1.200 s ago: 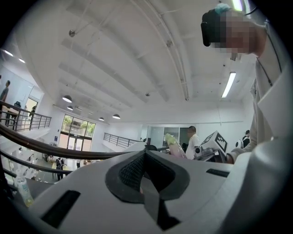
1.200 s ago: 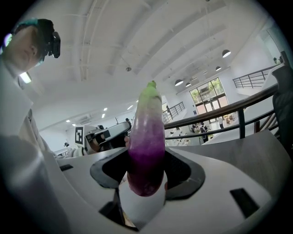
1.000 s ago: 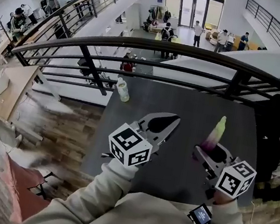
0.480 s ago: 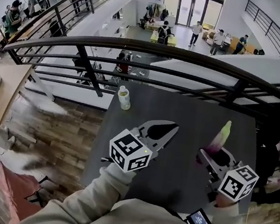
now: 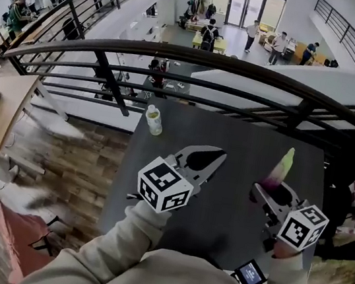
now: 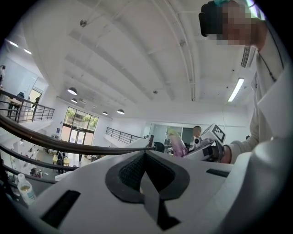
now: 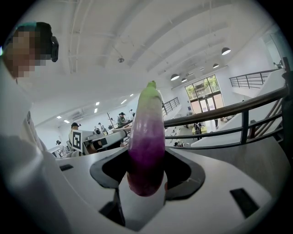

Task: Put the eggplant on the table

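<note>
While the right gripper (image 5: pixel 269 188) clamps its jaws on the eggplant (image 5: pixel 282 166) over the desk (image 5: pixel 226 212), the left gripper (image 5: pixel 217 156), at its nine o'clock, has its jaws together, empty.

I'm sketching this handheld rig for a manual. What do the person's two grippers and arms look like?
The left gripper and right gripper are matching pale grey shells whose fingers frame a dark-lined, teardrop-shaped opening. Each carries a white cube printed with black square markers at its rear. The arms wear light beige sleeves; a small lit screen sits by the right wrist.
</note>
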Demonstrator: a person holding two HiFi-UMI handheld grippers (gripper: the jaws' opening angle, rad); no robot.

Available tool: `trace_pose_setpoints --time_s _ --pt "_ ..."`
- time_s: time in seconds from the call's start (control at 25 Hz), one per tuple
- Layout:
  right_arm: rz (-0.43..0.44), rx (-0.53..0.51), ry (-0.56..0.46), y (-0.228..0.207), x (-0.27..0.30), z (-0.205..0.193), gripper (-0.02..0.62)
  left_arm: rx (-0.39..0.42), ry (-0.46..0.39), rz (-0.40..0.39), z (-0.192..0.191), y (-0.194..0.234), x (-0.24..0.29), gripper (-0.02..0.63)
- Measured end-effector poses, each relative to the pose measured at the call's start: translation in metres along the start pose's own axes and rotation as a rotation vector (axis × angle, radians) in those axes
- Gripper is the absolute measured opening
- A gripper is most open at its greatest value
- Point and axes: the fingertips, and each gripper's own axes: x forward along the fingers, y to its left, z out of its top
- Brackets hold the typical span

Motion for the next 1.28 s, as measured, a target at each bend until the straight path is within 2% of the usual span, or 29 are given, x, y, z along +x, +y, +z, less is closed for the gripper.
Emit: trace_pose_setpoints --time_s 0.44,0.84,1.28 --pt "0.022 -0.011 0.018 -0.02 0.009 0.007 0.241 -0.014 -0.003 0.034 0.001 0.009 0.004 0.0" --pt "0.011 0.024 0.041 -0.036 0.015 -0.008 0.241 -0.072 0.046 0.05 -0.037 0.018 0.0 0.0" --pt "-0.018 0.055 0.111 -0.044 0.012 -0.043 0.241 -0.144 0.089 0.05 -0.079 0.011 -0.006 0.0"
